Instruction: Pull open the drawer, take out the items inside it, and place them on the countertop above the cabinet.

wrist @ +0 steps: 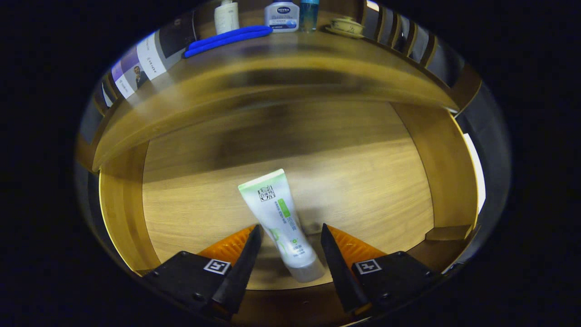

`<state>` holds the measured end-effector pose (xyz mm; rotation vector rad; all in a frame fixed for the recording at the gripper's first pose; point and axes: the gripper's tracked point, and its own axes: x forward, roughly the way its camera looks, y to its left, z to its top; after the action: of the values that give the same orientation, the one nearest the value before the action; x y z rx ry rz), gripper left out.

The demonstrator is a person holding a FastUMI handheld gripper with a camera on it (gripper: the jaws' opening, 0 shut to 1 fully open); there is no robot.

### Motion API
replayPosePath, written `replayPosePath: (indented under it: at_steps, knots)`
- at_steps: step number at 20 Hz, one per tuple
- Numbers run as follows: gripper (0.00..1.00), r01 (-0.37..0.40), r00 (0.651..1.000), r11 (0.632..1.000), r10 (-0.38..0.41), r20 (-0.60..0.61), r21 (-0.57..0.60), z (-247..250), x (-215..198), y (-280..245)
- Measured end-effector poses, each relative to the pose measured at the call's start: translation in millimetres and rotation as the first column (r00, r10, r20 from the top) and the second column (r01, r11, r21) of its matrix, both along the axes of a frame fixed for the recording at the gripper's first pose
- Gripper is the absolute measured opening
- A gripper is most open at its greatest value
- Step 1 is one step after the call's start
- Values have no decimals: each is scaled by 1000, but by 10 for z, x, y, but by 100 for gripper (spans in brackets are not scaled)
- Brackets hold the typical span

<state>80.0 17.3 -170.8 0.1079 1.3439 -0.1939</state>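
A white tube with green print [272,204] lies flat on the wooden floor of the open drawer [363,181], cap end toward me and crimped end pointing away. My gripper [291,227] is lowered into the drawer and stands open. Its fingers straddle the tube's lower half. The left fingertip [255,236] sits right beside the tube, and the right fingertip [327,236] stands a little off it. Beyond the drawer lies the wooden countertop [281,59] of the cabinet.
On the countertop lie a long blue object [227,40], a white bottle [226,16], a white-and-blue bottle [282,16], a clear blue bottle [308,14] and a lidded teacup on a saucer [346,26]. The drawer's side walls [447,172] rise left and right of the tube.
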Motion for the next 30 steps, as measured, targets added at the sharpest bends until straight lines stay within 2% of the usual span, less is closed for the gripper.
replayPosePath:
  at_steps: [1, 6, 11, 16, 24, 28, 30]
  knots:
    - [82, 9, 1000, 1000, -9, -5, 27, -51, -10, 34]
    - [50, 45, 999, 997, -45, 4, 59, -83, -7, 46]
    - [20, 72, 991, 994, -81, 110, 80, -10, 113, 48]
    - [20, 121, 975, 989, -133, 176, 82, 125, 115, -30]
    - [20, 198, 927, 977, -211, 309, 75, 713, 54, -251]
    - [20, 228, 899, 971, -239, 366, 73, 971, 57, -399]
    - [20, 222, 891, 973, -229, 392, 63, 1088, 144, -446]
